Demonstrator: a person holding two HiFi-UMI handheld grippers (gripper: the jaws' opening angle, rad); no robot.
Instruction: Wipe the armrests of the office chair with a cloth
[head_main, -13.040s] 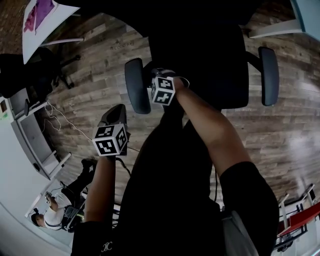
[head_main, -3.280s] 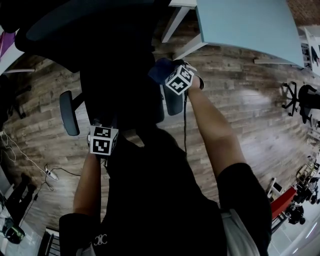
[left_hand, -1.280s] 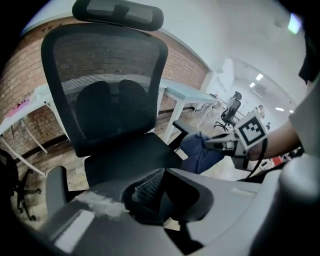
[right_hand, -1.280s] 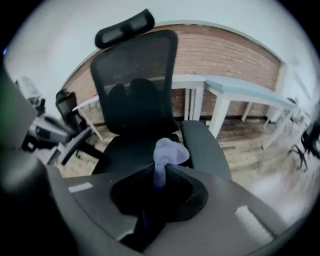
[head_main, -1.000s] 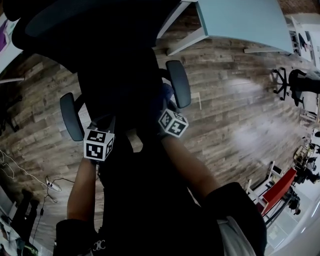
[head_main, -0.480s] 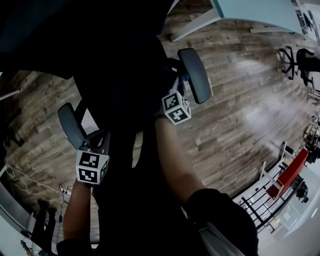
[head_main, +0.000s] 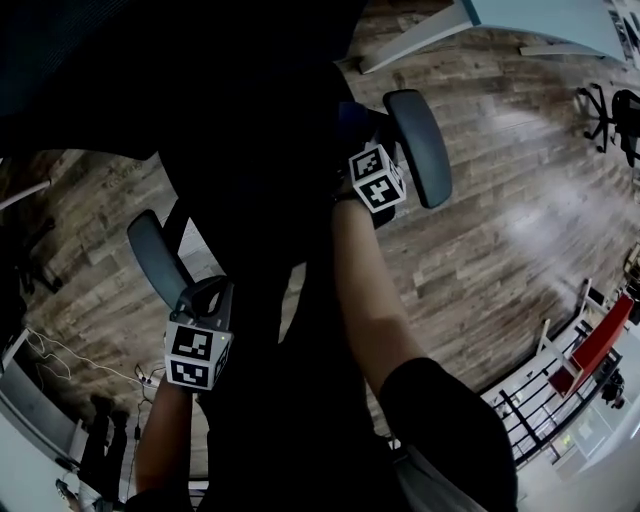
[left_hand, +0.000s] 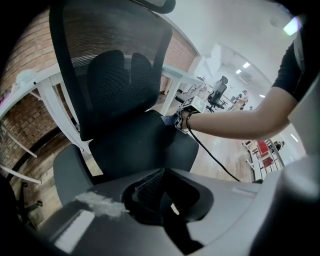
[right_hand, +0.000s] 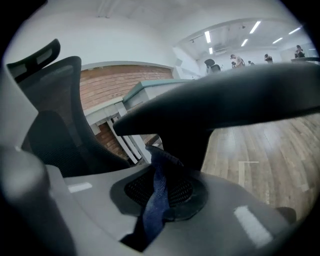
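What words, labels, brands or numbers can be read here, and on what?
None can be read. The marker cube on the left tool and the one on the right tool bear only black-and-white square patterns. The office chair and the cloth show no print.

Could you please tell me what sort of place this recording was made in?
Most likely an open office or lab: a mesh-backed office chair, a desk on wood-plank flooring, ceiling strip lights.
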